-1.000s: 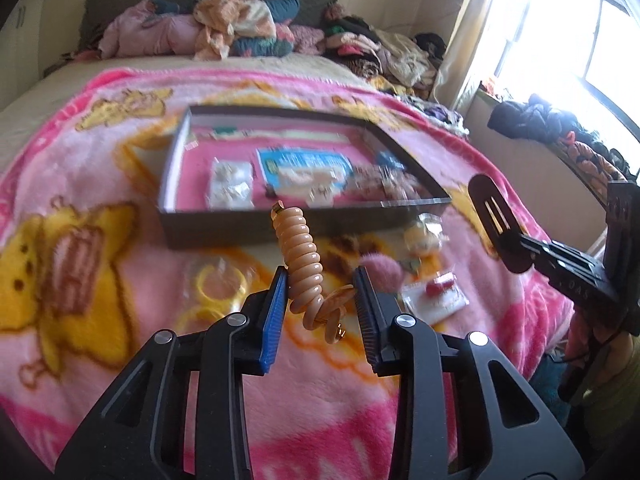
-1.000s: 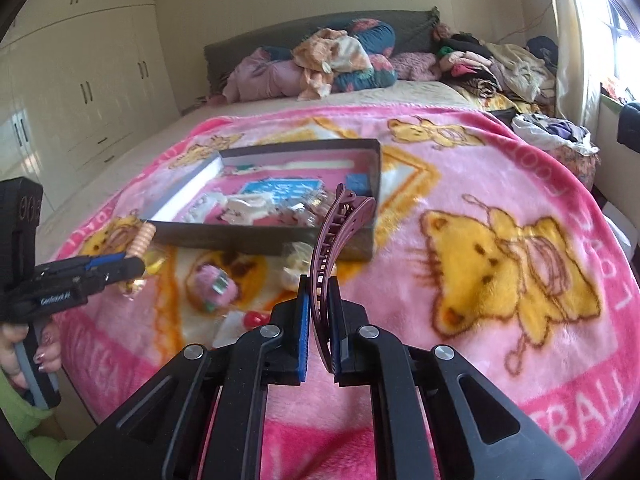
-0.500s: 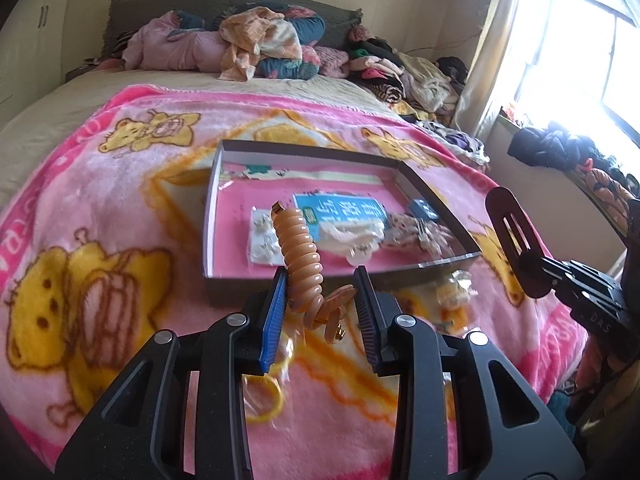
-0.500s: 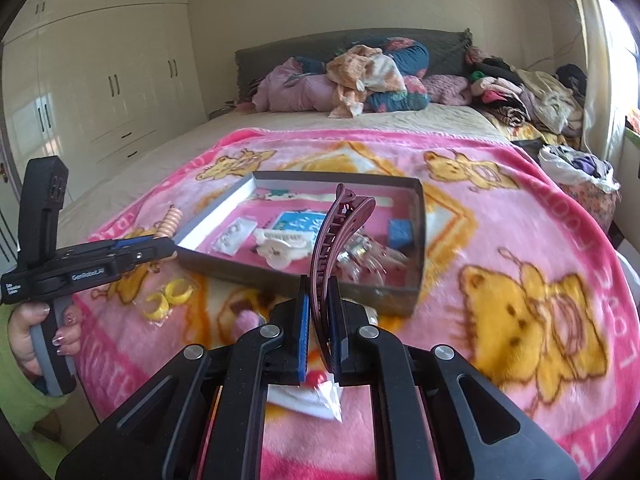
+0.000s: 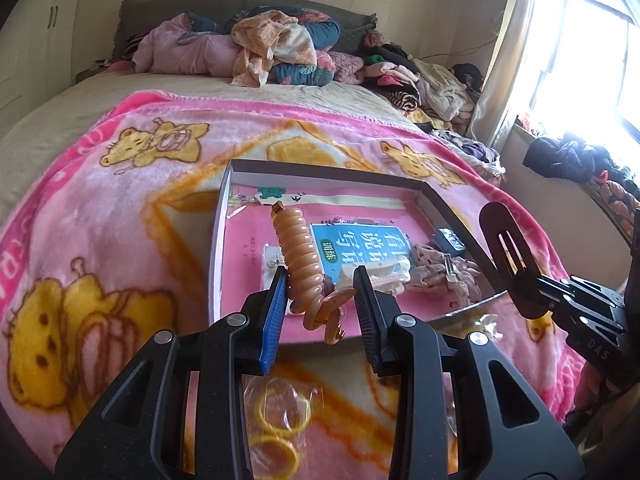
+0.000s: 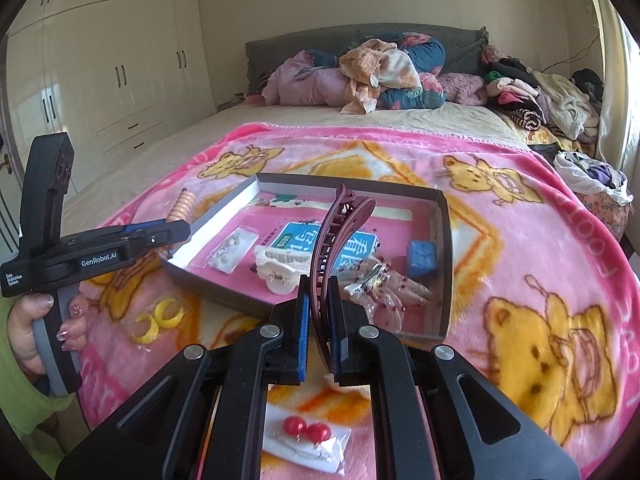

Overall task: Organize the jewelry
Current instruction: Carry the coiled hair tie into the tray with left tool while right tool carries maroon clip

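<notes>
My left gripper [image 5: 320, 286] is shut on an orange spiral hair coil [image 5: 300, 252], which sticks up and forward over the near part of a shallow dark tray [image 5: 218, 248] with a pink floor. My right gripper [image 6: 320, 292] is shut on a long maroon hair clip [image 6: 336, 232], held upright over the tray's near wall [image 6: 236, 300]. In the right wrist view the left gripper [image 6: 176, 232] and its coil [image 6: 184, 204] hover at the tray's left corner. In the left wrist view the maroon clip [image 5: 506, 256] shows by the tray's right side.
The tray holds a blue card [image 6: 292, 240], a white claw clip [image 6: 276, 270], a blue box [image 6: 422, 258], bagged earrings [image 6: 232, 250] and bagged patterned clips [image 6: 384, 284]. Yellow rings in a bag [image 6: 158, 320] and red bead earrings [image 6: 306, 430] lie on the pink blanket [image 6: 520, 240]. Clothes are piled at the headboard.
Both grippers have moved forward toward the tray, each keeping its item. The loose items on the blanket have slid under and behind the fingers.
</notes>
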Demonstrator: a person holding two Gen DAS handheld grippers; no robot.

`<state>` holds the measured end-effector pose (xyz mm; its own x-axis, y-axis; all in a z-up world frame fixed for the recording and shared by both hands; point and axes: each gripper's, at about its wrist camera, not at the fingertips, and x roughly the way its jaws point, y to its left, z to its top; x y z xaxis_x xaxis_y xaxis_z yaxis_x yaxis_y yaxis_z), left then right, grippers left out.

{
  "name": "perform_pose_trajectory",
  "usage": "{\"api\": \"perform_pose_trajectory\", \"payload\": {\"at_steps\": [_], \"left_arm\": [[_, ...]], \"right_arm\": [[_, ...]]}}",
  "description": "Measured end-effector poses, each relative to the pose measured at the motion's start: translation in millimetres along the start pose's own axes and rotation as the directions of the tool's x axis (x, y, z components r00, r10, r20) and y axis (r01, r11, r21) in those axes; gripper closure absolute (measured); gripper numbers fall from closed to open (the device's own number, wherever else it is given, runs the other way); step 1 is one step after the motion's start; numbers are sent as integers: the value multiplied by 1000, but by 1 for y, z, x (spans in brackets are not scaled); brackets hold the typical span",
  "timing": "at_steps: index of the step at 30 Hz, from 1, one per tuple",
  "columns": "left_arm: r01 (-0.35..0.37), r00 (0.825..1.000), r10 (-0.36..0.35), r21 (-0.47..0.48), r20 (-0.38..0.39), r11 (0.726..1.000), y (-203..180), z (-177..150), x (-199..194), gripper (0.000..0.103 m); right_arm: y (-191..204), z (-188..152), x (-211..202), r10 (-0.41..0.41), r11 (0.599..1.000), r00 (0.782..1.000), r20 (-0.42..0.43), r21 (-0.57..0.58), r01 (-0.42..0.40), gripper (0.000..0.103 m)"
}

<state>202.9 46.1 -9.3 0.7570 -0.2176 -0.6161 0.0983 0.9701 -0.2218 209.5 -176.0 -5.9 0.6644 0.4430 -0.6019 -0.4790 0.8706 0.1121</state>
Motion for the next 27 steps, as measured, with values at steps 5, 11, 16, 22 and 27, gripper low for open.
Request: {"api": "perform_pose_trajectory", "payload": {"at_steps": [5, 11, 16, 22, 27], "left_arm": [[-11, 1000, 11, 6, -20, 1000, -2, 4, 17, 78], [-25, 999, 26, 20, -40, 999, -6, 7, 35, 78], [-39, 998, 41, 43, -52, 998, -11, 9, 46, 78], [-49, 996, 54, 63, -69, 997, -16, 11, 58, 78], [-57, 994, 63, 73, -90, 996, -19, 11, 69, 77]], "right_arm": [[-12, 7, 14, -6, 1000, 1000, -13, 6, 6, 95], [-28, 13, 29, -9, 1000, 1000, -28, 19, 10, 95], [-41, 15, 42, -12, 1000, 999, -46, 25, 13, 95], [-50, 22, 52, -3, 1000, 999, -49, 29, 5, 95], [-54, 27, 60, 3, 1000, 999, -55, 21, -1, 95]]}}
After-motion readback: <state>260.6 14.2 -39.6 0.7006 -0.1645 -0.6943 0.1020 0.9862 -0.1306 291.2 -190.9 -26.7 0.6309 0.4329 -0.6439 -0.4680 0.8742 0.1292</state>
